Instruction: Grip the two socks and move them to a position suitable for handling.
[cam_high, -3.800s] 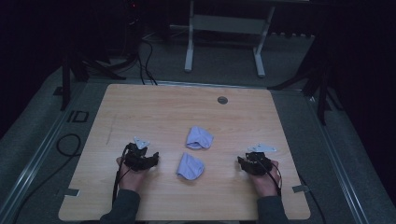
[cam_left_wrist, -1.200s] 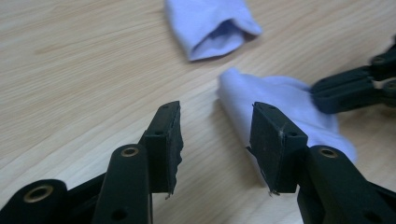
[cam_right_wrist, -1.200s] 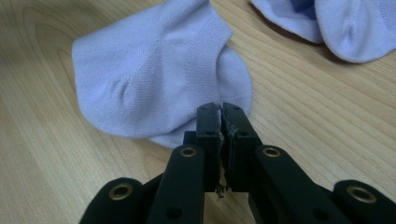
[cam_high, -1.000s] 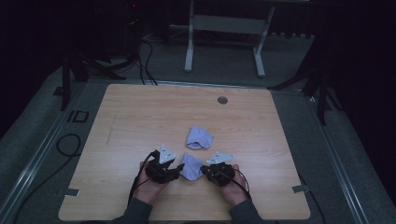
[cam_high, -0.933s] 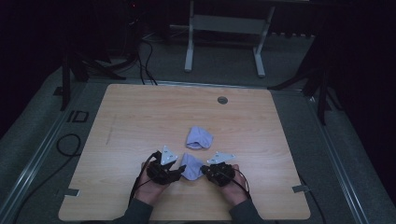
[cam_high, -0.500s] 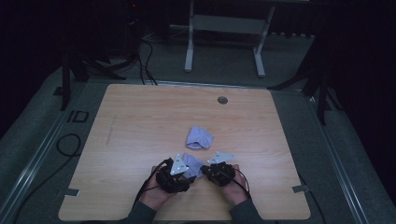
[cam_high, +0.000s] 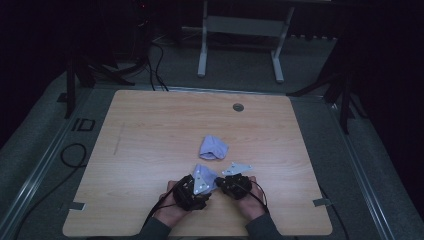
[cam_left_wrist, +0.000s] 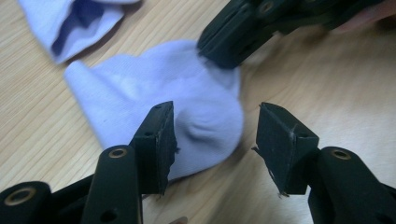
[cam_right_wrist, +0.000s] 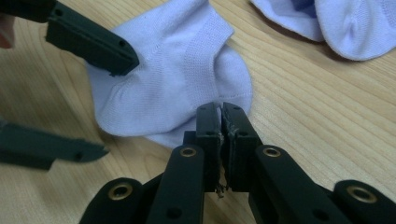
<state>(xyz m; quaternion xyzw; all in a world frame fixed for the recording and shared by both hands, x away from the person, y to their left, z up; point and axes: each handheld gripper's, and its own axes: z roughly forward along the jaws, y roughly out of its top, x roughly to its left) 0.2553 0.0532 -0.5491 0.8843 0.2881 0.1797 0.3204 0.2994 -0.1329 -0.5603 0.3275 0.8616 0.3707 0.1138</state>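
Standing beside the pale wooden counter (cam_high: 150, 140), smooth and with fine grain, I see two soft lilac knitted socks. The far sock (cam_high: 213, 147) lies crumpled near the middle; the near sock (cam_high: 202, 176) lies flat by the front edge, between both tools. The right hand-held gripper (cam_right_wrist: 220, 116) is closed, pinching its edge, probably to hold it steady. The left hand-held gripper (cam_left_wrist: 212, 140) stands open over its rounded end, ready to grasp.
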